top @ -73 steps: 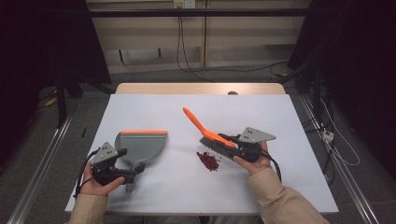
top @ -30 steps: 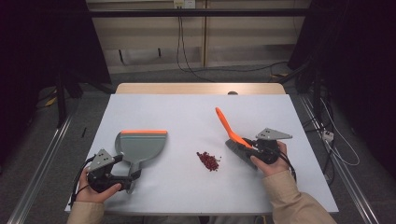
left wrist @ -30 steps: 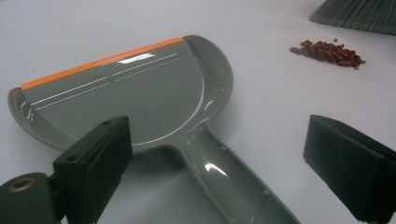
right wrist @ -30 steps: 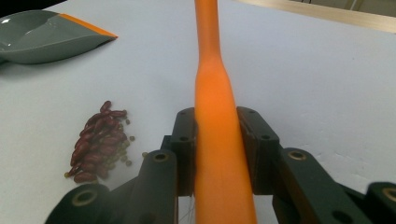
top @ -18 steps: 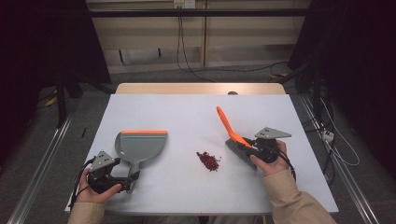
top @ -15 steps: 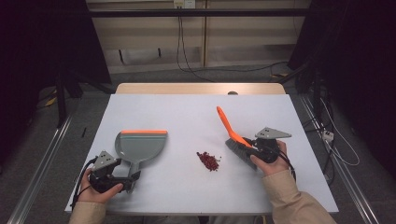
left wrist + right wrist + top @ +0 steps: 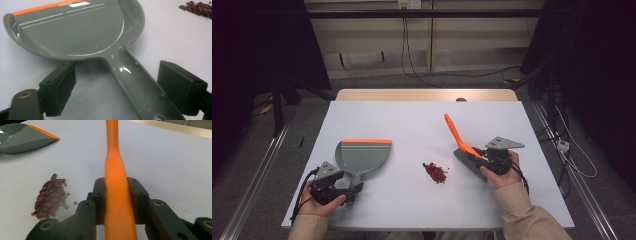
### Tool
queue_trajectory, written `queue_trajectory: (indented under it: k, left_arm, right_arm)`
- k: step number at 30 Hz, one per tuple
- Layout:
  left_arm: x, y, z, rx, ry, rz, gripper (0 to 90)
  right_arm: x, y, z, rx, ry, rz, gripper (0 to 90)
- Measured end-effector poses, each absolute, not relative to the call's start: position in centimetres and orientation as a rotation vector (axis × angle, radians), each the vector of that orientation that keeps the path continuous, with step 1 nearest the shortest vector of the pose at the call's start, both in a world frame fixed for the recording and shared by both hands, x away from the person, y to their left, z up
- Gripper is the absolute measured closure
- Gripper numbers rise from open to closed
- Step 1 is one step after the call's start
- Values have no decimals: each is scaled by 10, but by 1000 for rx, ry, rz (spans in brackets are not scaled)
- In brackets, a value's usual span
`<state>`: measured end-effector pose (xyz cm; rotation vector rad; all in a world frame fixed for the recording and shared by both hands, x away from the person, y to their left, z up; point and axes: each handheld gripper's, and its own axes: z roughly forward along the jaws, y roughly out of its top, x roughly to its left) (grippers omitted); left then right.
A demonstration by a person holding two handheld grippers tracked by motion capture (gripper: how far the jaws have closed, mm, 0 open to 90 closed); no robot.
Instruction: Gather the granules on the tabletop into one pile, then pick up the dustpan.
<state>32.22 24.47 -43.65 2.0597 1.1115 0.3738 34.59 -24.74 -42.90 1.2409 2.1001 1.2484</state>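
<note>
You're holding the right tongs [image 7: 482,161] clamped on the orange brush handle [image 7: 456,135], center-right of frame. Left tongs [image 7: 348,186], lower left, are sitting wide open w/ jaws either side of the grey dustpan [image 7: 361,156] handle. Red beans [image 7: 435,172] are lying mid-desk [image 7: 412,120], btwn both.

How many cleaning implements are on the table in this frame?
2. A grey dustpan with an orange lip lies at the left, its handle between the left tool's open jaws. An orange-handled brush is clamped in the right tool, right of the beans.
</note>
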Motion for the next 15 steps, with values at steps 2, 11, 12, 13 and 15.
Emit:
queue_trajectory:
  k: [2, 11, 12, 13, 15]
  left_arm:
    - [323, 246, -436, 2048, 1125, 381, 191]
    - [331, 249, -431, 2084, 1179, 393, 431]
    - [332, 249, -430, 2092, 1184, 396, 471]
    - [334, 249, -430, 2097, 1192, 405, 502]
    - [339, 248, -432, 2123, 1207, 395, 515]
  right_arm:
    - [346, -247, -429, 1242, 2097, 1246, 711]
    - [346, -247, -429, 1243, 2096, 1245, 711]
    - [346, -247, -429, 1244, 2096, 1245, 711]
    - [346, -247, -429, 1244, 2096, 1245, 711]
    - [346, -247, -429, 1246, 2097, 1245, 711]
